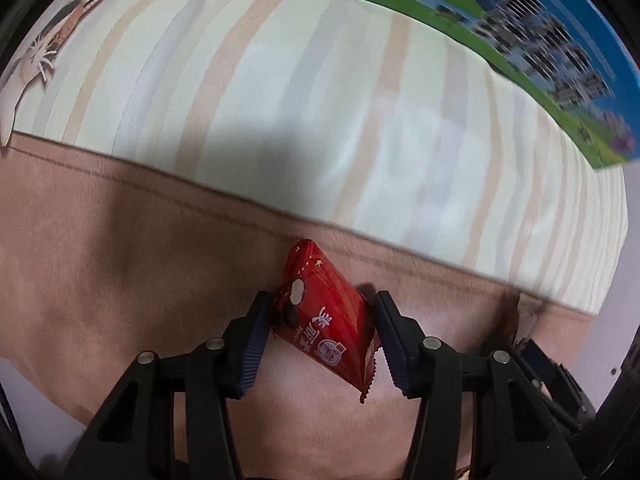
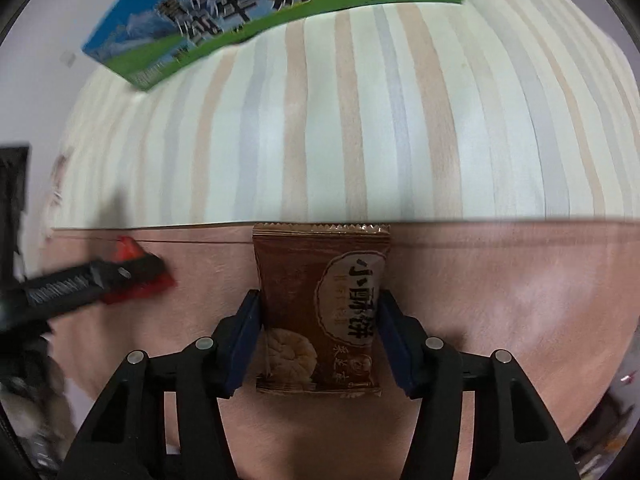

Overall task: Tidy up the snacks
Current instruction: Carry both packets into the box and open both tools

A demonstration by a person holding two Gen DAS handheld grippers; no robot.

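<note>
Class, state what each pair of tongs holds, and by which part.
Left tongs: red snack packet, gripped across its sides. Right tongs: brown biscuit packet, gripped across its side edges.

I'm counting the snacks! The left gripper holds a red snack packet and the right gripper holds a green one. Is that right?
Almost. The left gripper does hold a red snack packet, but the packet in the right gripper is brown, not green, as the right wrist view shows. The green you saw is on the milk carton farther back.
</note>
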